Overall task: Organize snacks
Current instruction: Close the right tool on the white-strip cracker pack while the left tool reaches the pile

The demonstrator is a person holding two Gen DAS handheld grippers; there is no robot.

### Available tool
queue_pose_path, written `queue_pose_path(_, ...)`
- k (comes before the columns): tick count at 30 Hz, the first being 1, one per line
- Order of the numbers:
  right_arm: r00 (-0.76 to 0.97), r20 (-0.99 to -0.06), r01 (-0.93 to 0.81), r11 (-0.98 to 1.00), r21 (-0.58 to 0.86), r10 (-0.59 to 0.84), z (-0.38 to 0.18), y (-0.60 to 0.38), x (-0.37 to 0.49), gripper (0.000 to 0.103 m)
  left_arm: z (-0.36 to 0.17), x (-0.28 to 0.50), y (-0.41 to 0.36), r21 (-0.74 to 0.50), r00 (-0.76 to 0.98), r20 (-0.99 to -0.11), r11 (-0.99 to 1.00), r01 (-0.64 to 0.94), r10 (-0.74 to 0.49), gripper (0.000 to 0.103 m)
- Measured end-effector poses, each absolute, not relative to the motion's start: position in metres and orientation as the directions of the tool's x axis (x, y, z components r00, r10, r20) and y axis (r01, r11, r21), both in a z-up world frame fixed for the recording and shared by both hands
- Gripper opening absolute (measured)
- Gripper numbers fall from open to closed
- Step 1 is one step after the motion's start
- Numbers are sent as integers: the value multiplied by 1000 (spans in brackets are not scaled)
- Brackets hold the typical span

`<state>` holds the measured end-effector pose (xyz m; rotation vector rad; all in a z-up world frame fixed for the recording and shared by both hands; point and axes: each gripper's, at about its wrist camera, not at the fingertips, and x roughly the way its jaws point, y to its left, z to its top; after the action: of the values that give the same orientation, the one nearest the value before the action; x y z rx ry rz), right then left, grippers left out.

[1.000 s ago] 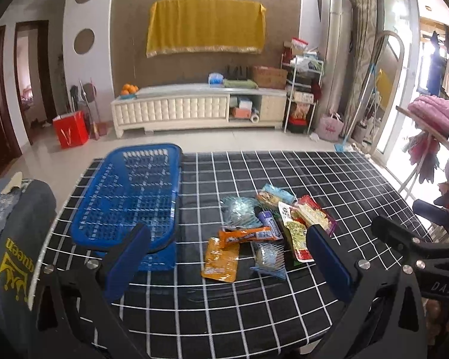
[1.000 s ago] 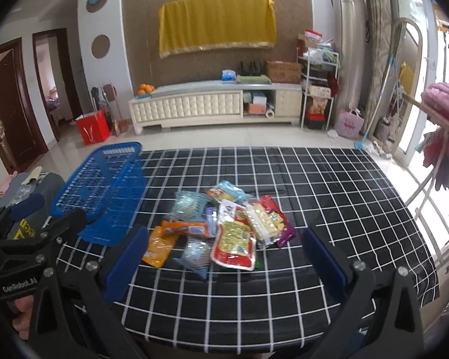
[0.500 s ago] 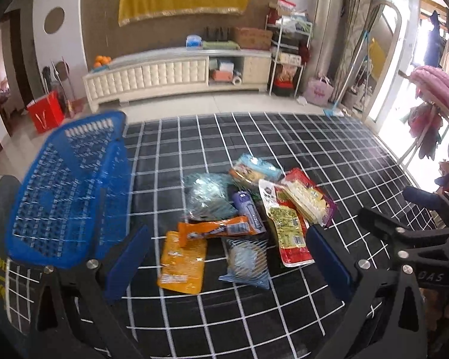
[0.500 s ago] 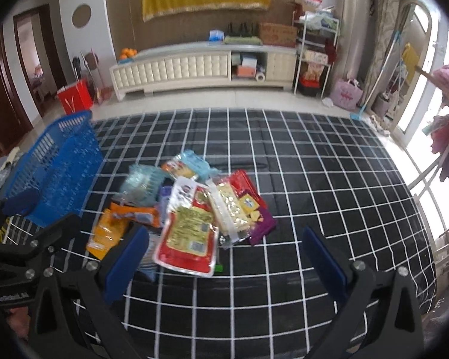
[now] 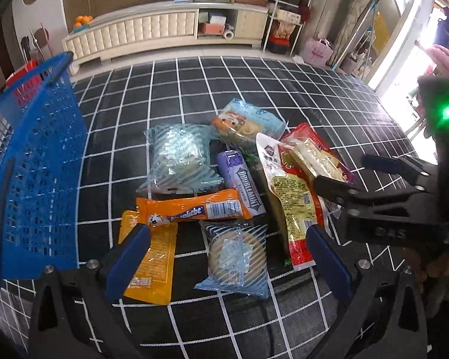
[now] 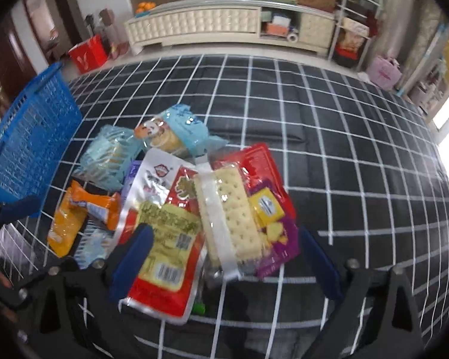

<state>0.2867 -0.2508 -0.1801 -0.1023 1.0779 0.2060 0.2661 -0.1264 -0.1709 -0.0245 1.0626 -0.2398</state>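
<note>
Left wrist view: the blue plastic basket (image 5: 30, 179) stands at the far left on my tabletop (image 5: 284, 89), which wears a black cloth with a white grid. Just right of it lies the heap of snacks. My left gripper (image 5: 224, 254) hangs over the near edge of that heap with its jaws spread wide and nothing between the pads. The left pad sits above the orange pouch (image 5: 152, 263); the round biscuit in its clear striped wrapper (image 5: 236, 257) lies midway between the jaws. Above them the orange bar (image 5: 194, 209) lies crosswise, with the pale-blue striped bag (image 5: 179, 158) behind it and the purple Doublemint pack (image 5: 242, 185) beside that. Farther right, the red-and-white pouch with a yellow label (image 5: 290, 197) reaches down to my right pad. At the right edge my other gripper enters from the side, just over the cracker packs.

Right wrist view: the basket shows again at the left border. My right gripper (image 6: 221, 263) also has its jaws wide apart and empty. The red-and-white pouch lies under the left pad, the clear-wrapped cracker stack (image 6: 233, 209) sits between the jaws, and the purple packet (image 6: 278, 245) lies just inside the right pad. The light-blue cake packet (image 6: 176, 131) lies farther off, at the heap's far end.
</note>
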Motion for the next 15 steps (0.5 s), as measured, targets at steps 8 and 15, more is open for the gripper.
queue_pose_path(8, 376, -905, -237, 965, 112, 198, -203, -267, 312, 79, -183, 280, -134, -138, 412, -886, 969, 205, -213, 81)
queue_pose_path(15, 417, -900, -304, 953, -5, 129, -203, -264, 305, 50, -188, 278, -144, -131, 399, -893, 968, 216, -210, 81)
